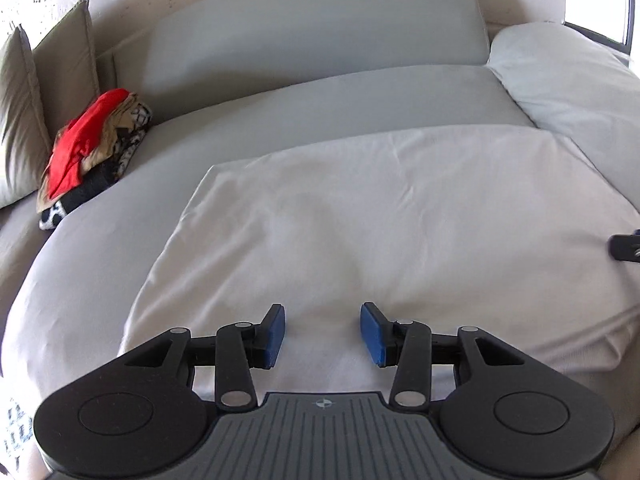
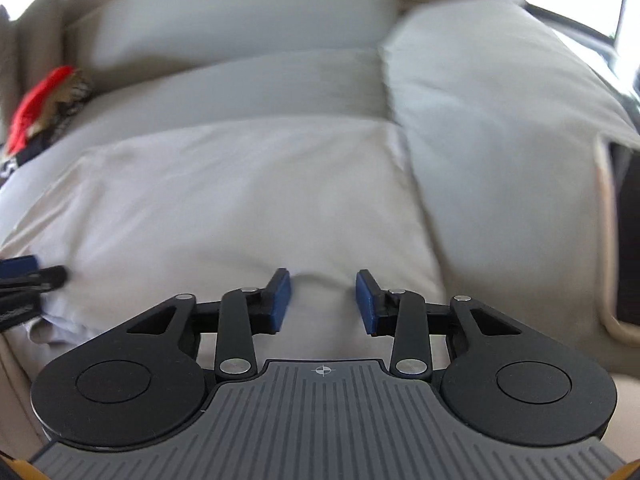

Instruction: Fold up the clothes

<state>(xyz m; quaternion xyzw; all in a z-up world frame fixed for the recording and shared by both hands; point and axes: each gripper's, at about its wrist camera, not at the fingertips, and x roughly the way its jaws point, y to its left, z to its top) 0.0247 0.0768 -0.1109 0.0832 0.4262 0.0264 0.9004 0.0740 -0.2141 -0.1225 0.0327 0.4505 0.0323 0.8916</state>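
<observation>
Two tongs (image 1: pixel 323 334) (image 2: pixel 323 300), both apart, over one white garment (image 1: pixel 380 220); one clothes pile (image 1: pixel 92 152).

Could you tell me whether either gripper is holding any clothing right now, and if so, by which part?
Nothing is held. The left gripper and right gripper both stand open above the white cloth, with nothing between their fingers.

My black left gripper (image 1: pixel 323 334) with blue pads (image 1: pixel 276 334) tilts downward, jaws parted, nothing between them. My matching right gripper (image 2: pixel 323 300) likewise stands parted and empty.
</observation>
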